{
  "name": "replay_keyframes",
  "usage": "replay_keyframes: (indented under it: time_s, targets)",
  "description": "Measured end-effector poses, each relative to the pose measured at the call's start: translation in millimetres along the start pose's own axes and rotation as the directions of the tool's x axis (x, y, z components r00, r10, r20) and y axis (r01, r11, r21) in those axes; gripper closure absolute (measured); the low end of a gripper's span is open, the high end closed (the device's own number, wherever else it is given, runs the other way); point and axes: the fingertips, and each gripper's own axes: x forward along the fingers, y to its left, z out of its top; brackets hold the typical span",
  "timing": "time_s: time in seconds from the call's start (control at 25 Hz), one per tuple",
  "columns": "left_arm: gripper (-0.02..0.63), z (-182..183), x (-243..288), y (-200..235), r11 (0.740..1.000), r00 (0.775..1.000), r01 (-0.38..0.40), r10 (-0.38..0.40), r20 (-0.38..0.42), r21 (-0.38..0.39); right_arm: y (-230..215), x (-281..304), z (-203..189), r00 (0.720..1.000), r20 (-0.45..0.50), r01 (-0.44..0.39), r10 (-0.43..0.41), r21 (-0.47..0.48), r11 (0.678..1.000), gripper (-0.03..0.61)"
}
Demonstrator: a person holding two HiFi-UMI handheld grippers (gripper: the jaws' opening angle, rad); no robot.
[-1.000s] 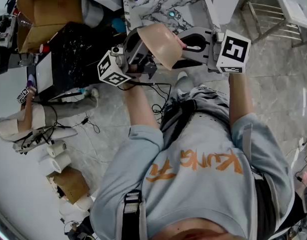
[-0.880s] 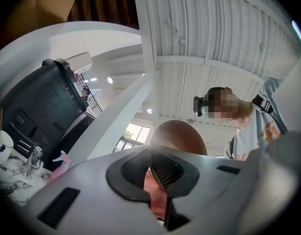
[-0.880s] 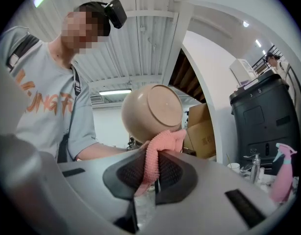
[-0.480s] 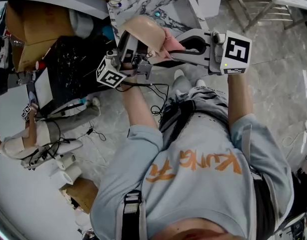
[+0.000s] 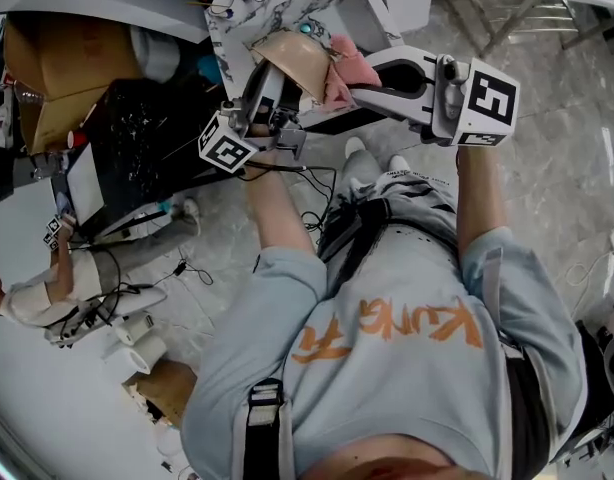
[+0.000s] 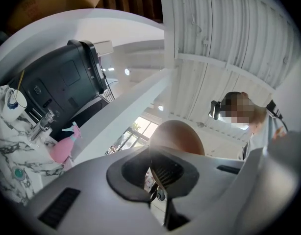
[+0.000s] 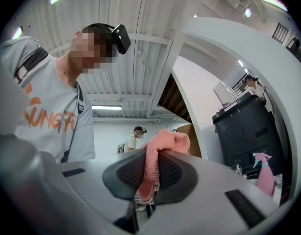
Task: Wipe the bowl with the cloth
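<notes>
A tan bowl [image 5: 295,60] is held up in the air, tilted on its side, with my left gripper [image 5: 272,90] shut on its rim. In the left gripper view the bowl's rim [image 6: 176,137] stands edge-on between the two pads. My right gripper [image 5: 359,86] is shut on a pink knitted cloth [image 5: 339,72], which bunches up past the pads [image 7: 163,146]. In the head view the cloth lies against the bowl's right side.
A marbled counter [image 5: 287,20] with a sink, a tap and a pink spray bottle [image 6: 62,149] lies beyond the bowl. A black machine [image 5: 147,138] and cardboard boxes [image 5: 62,63] stand to the left. Other people [image 7: 135,137] are further off in the room.
Both grippers have risen toward the counter with the bowl. The pink cloth, hidden a second ago, now shows at the bowl's right side.
</notes>
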Motion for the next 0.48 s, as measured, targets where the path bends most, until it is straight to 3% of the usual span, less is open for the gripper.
replay_keyframes:
  time_s: [0.2,0.48]
  targets:
    - [0.583,-13.8,-2.2,-2.0,1.000,0.997,-0.008,0.009,-0.076,0.007,-3.7,-0.6,10.5,0.998,0.053,0.016,-0.016,0.000,1.000,0.529]
    - [0.583,-18.1,-3.1,-17.5,0.995,0.991,0.094,-0.093,-0.091,0.013,-25.6,-1.9,15.3,0.988,0.100,0.116,-0.116,0.003,0.993,0.529]
